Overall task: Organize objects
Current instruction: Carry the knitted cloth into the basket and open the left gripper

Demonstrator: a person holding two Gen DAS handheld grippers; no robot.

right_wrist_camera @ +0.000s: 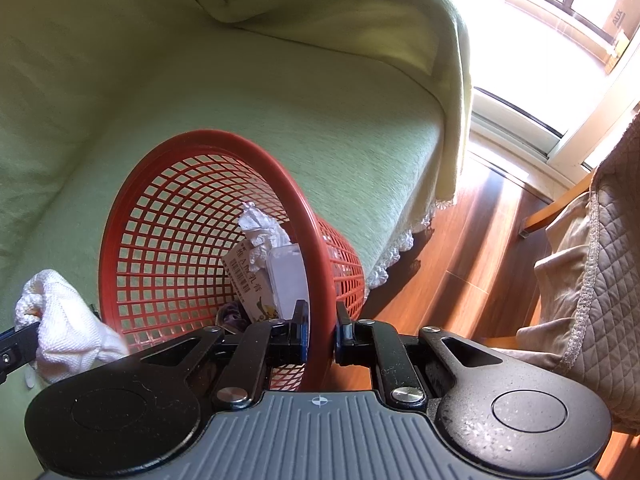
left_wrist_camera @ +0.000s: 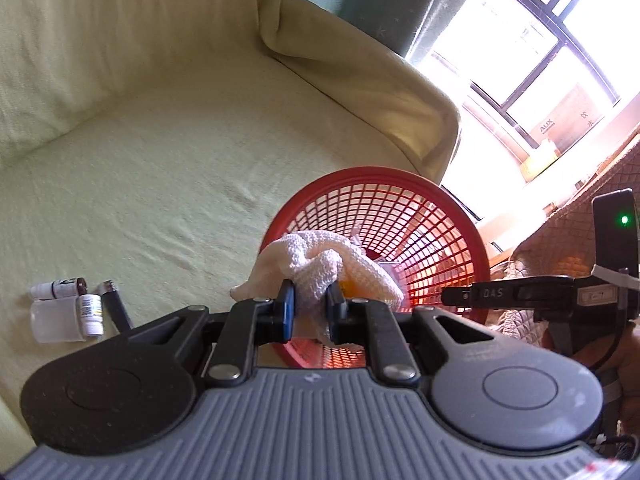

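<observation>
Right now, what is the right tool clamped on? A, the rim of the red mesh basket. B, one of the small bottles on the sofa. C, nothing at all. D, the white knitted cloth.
A: in the right wrist view the right tool is shut on the rim of the red mesh basket, while the white knitted cloth sits in the left tool.

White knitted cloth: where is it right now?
The white knitted cloth is clamped in the left tool, held at the near rim of the red mesh basket. In the right wrist view it shows at far left, beside the basket.
</observation>
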